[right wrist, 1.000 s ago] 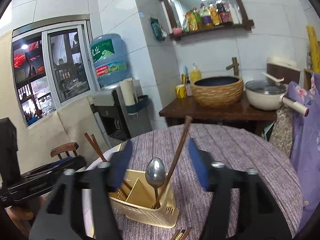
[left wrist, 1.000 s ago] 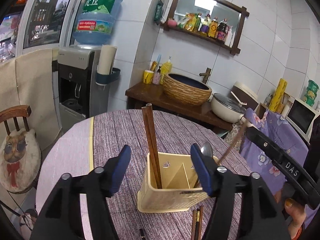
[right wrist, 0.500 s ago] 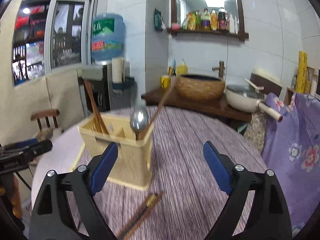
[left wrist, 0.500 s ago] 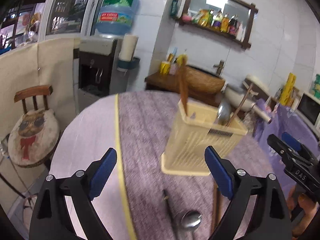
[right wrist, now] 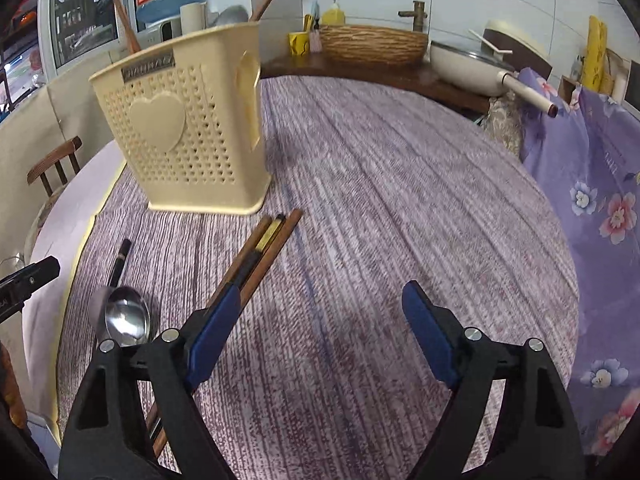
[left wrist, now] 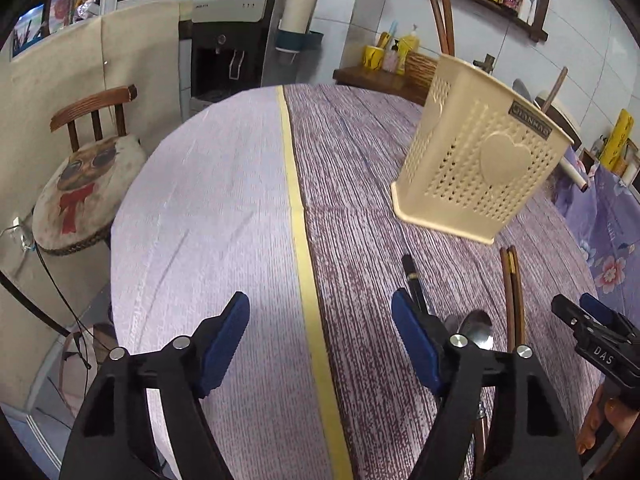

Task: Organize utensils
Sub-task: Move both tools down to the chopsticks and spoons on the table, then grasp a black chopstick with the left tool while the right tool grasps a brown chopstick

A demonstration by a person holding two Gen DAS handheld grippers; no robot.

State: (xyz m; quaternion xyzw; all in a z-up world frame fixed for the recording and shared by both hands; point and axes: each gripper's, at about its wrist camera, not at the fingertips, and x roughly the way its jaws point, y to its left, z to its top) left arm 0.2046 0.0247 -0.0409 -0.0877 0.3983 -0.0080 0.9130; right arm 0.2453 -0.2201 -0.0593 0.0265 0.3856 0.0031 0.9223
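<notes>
Spoon (right wrist: pixel 126 316) handle hides under the left claw (left wrist: pixel 320 340); both claws (right wrist: pixel 320 334) gape empty; chopsticks (right wrist: pixel 260 252), perhaps three, lie at eleven o'clock.

"DAS" on right gripper (left wrist: pixel 600 344)

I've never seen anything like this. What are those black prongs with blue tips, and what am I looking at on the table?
No robot here: a person holds a two-finger gripper in each hand, each with a camera looking along its fingers. One picture is from the left gripper, the other from the right gripper. The blue tips are the finger pads. Both grippers are open and hold nothing. On the table stands a cream holder with chopsticks and a spoon sticking out. In front of it lie loose chopsticks, a spoon and a dark chopstick, apparently waiting to be sorted.
</notes>
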